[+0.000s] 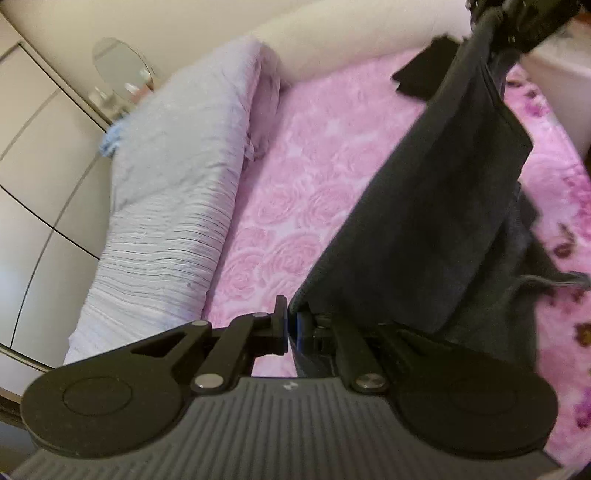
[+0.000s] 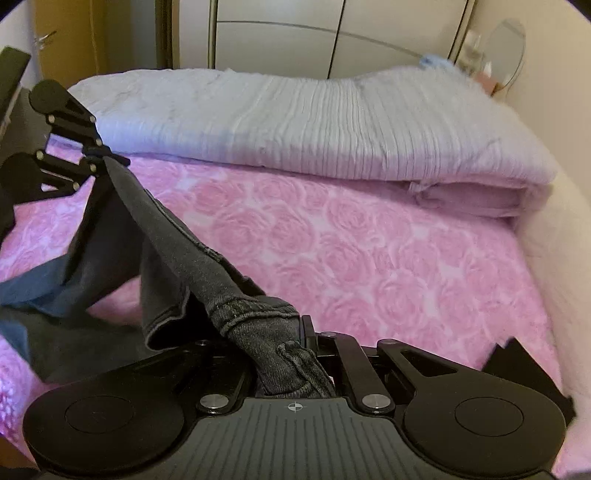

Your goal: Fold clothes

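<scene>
A pair of dark grey jeans (image 1: 436,221) hangs stretched in the air between my two grippers above the pink rose-patterned bed (image 1: 314,177). My left gripper (image 1: 290,325) is shut on one edge of the jeans. My right gripper (image 2: 295,332) is shut on the bunched hem end of the jeans (image 2: 207,251). In the left wrist view the right gripper (image 1: 495,18) shows at the top right, pinching the cloth. In the right wrist view the left gripper (image 2: 101,155) shows at the upper left, also pinching it. The lower part of the jeans sags onto the bed.
A folded white and lilac quilt (image 2: 314,129) lies along the far side of the bed. A black folded item (image 1: 421,74) lies on the bed near the cream padded bed wall (image 2: 554,258). White wardrobe doors (image 2: 332,37) and a small round mirror (image 1: 122,66) stand behind.
</scene>
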Demonstrator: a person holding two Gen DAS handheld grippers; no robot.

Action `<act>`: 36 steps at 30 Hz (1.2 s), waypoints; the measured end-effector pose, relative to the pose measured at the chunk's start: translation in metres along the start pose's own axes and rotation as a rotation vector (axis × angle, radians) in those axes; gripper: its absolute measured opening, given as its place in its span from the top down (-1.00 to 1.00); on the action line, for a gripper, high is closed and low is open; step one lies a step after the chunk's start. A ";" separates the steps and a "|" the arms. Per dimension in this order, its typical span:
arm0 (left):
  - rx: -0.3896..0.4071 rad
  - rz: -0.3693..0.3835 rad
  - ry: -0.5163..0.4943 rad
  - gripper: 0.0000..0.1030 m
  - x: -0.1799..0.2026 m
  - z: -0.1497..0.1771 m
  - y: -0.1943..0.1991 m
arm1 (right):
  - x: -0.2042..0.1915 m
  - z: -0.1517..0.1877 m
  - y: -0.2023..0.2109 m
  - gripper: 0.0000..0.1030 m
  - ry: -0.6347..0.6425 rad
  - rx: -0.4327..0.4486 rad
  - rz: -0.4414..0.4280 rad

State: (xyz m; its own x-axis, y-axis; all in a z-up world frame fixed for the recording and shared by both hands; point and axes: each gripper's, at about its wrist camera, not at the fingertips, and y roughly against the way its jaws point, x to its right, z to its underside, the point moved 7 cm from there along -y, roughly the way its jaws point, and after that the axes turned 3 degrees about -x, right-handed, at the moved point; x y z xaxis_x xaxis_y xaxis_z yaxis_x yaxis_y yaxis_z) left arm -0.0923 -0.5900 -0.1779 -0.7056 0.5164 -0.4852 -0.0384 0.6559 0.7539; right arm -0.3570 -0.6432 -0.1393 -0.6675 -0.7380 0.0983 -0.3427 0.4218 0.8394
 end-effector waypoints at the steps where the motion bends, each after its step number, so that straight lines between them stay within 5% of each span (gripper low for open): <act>1: -0.013 -0.010 0.012 0.91 -0.012 -0.009 -0.018 | 0.015 -0.010 -0.012 0.97 0.011 -0.006 -0.019; 7: -0.117 -0.068 0.099 0.84 -0.068 -0.038 -0.117 | 0.098 -0.061 -0.106 0.96 0.050 -0.017 -0.063; 10: -0.216 -0.050 0.276 0.36 -0.089 -0.020 -0.156 | 0.111 -0.079 -0.181 0.93 0.016 -0.095 -0.095; 12: -0.238 -0.027 0.390 0.35 -0.087 -0.002 -0.163 | 0.115 -0.074 -0.227 0.74 0.013 -0.159 -0.077; 13: -0.248 -0.016 0.447 0.34 -0.086 0.008 -0.166 | 0.116 -0.066 -0.236 0.49 0.012 -0.165 -0.057; 15: -0.264 -0.015 0.469 0.32 -0.070 0.029 -0.156 | 0.117 -0.051 -0.254 0.21 0.012 -0.174 -0.018; 18: -0.329 0.007 0.509 0.29 -0.041 0.067 -0.147 | 0.113 -0.027 -0.243 -0.08 -0.008 -0.118 -0.007; 27: -0.606 0.110 0.731 0.18 0.059 0.259 -0.076 | 0.099 0.017 -0.188 -0.15 -0.130 -0.129 0.084; 34: -0.655 0.182 0.562 0.13 0.117 0.333 -0.052 | 0.004 0.079 -0.171 -0.17 -0.132 -0.271 -0.006; 35: -0.655 0.184 0.503 0.18 0.121 0.338 -0.053 | -0.013 0.090 -0.172 -0.17 -0.125 -0.300 -0.013; 36: -0.654 0.195 0.466 0.56 0.123 0.341 -0.053 | -0.030 0.099 -0.172 -0.17 -0.120 -0.323 -0.023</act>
State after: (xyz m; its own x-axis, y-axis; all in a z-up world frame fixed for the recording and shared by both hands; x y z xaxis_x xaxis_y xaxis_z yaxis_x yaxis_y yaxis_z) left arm 0.0638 -0.3732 -0.4284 -0.9578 0.2123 -0.1937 -0.1872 0.0505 0.9810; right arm -0.3438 -0.6415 -0.3392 -0.7418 -0.6700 0.0302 -0.1443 0.2035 0.9684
